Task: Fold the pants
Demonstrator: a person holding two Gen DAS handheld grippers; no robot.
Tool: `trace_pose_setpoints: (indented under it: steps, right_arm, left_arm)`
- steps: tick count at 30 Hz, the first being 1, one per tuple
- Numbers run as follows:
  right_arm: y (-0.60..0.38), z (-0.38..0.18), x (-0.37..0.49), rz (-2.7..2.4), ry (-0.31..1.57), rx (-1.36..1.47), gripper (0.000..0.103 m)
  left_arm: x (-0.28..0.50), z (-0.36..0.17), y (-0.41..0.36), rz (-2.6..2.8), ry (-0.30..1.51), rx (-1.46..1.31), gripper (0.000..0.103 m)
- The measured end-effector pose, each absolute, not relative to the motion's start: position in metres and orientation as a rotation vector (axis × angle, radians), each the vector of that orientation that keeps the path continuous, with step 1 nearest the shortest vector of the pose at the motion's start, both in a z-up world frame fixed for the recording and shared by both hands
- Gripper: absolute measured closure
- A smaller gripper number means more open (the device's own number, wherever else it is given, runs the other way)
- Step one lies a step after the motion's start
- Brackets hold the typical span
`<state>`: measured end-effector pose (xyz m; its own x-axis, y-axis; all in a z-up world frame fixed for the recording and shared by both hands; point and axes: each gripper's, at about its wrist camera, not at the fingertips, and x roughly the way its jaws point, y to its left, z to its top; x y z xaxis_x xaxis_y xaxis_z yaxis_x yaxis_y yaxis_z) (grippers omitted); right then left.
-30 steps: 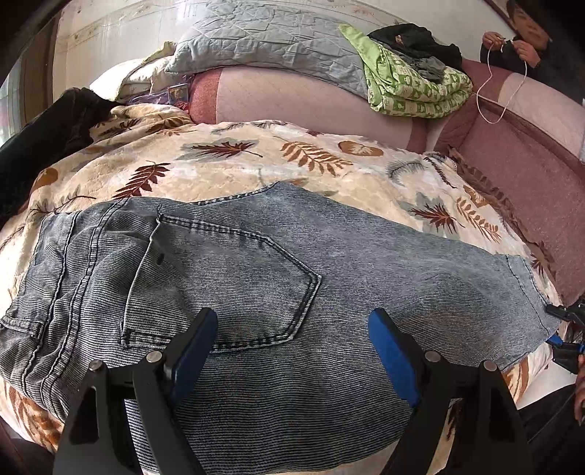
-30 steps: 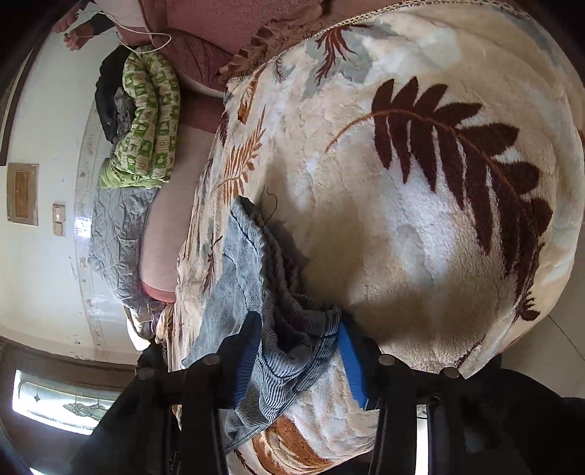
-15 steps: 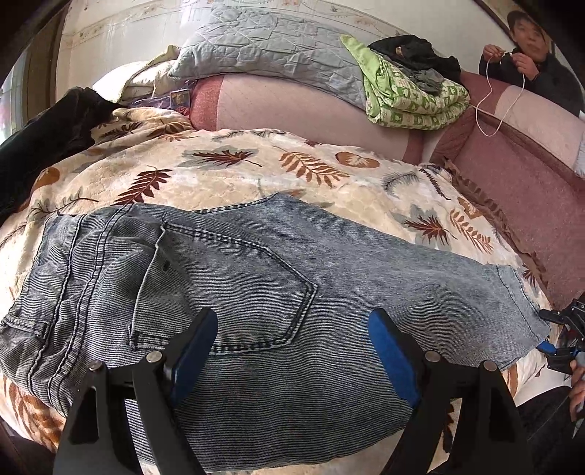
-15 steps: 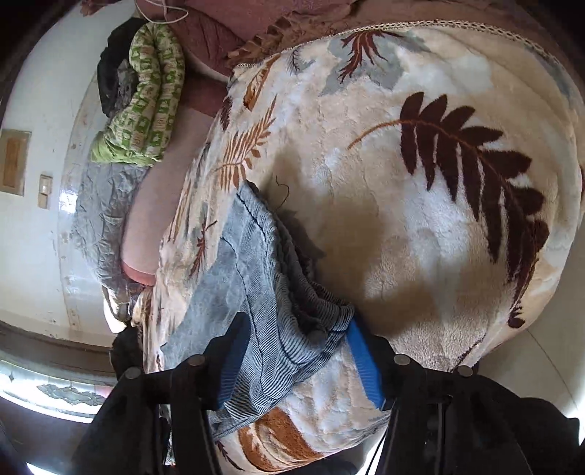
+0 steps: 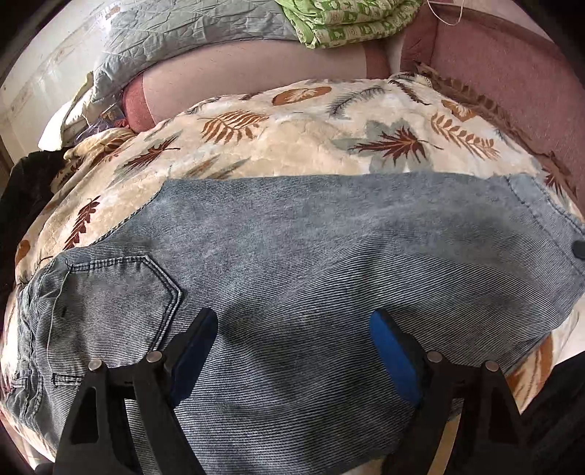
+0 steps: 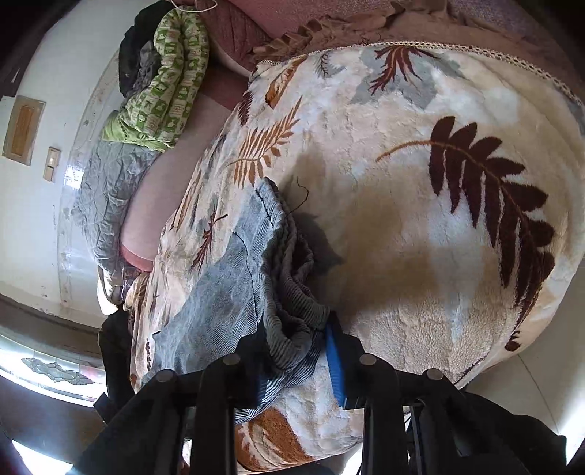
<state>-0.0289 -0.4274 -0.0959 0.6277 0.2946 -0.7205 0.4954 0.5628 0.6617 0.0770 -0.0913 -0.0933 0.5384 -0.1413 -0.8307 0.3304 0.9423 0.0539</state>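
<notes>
Left gripper (image 5: 292,350): jaws wide, nothing between the blue pads, hovering over the thigh of the jeans (image 5: 310,263). Right gripper (image 6: 292,350): jaws closing narrow on the bunched hem of the jeans (image 6: 289,292), cloth pinched between pads. Jeans spread flat across the leaf blanket (image 5: 292,131), waist at left, hem at right near the bed edge. Back pocket (image 5: 120,299) just left of the left pad. Bare blanket beyond the jeans; pillows (image 5: 175,33) and folded quilt (image 5: 340,18) behind.
</notes>
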Motion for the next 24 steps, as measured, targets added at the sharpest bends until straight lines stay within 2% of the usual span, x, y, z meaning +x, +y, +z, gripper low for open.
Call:
trace_pose_setpoints:
  steps: [3, 5, 7, 9, 10, 15, 17, 20, 22, 24]
  right_arm:
    - [-0.426, -0.092, -0.026, -0.140, 0.933, 0.969, 0.074]
    - [-0.427, -0.094, -0.026, -0.144, 0.937, 0.970, 0.074]
    - [-0.427, -0.096, -0.027, -0.148, 0.942, 0.971, 0.074]
    - [-0.428, -0.097, -0.027, -0.154, 0.946, 0.975, 0.074]
    - [-0.429, -0.097, -0.028, -0.154, 0.946, 0.982, 0.074]
    - [-0.430, -0.097, -0.026, -0.157, 0.950, 0.969, 0.074]
    - [-0.431, -0.099, -0.025, -0.159, 0.958, 0.984, 0.074]
    - [-0.435, -0.105, -0.030, -0.162, 0.948, 1.059, 0.071]
    - [-0.439, -0.107, -0.035, -0.192, 0.940, 1.086, 0.063]
    - [-0.443, -0.111, -0.038, -0.185, 0.930, 1.129, 0.063]
  left_arm:
    - [0.075, -0.064, -0.096, -0.345, 0.880, 0.136, 0.017]
    - [0.080, -0.061, -0.110, -0.364, 0.886, 0.141, 0.017]
    - [0.090, -0.079, -0.125, -0.386, 0.970, 0.146, 0.017]
    - [0.092, -0.114, -0.146, -0.351, 1.080, 0.295, 0.015]
    - [0.082, -0.110, -0.149, -0.341, 0.990, 0.328, 0.014]
    - [0.067, -0.098, -0.146, -0.412, 1.010, 0.318, 0.016]
    - [0.066, -0.085, -0.142, -0.414, 0.957, 0.265, 0.016]
    - [0.073, -0.078, -0.147, -0.448, 0.944, 0.198, 0.016]
    - [0.077, -0.095, -0.161, -0.421, 0.986, 0.282, 0.016]
    - [0.074, -0.114, -0.168, -0.385, 0.979, 0.364, 0.013]
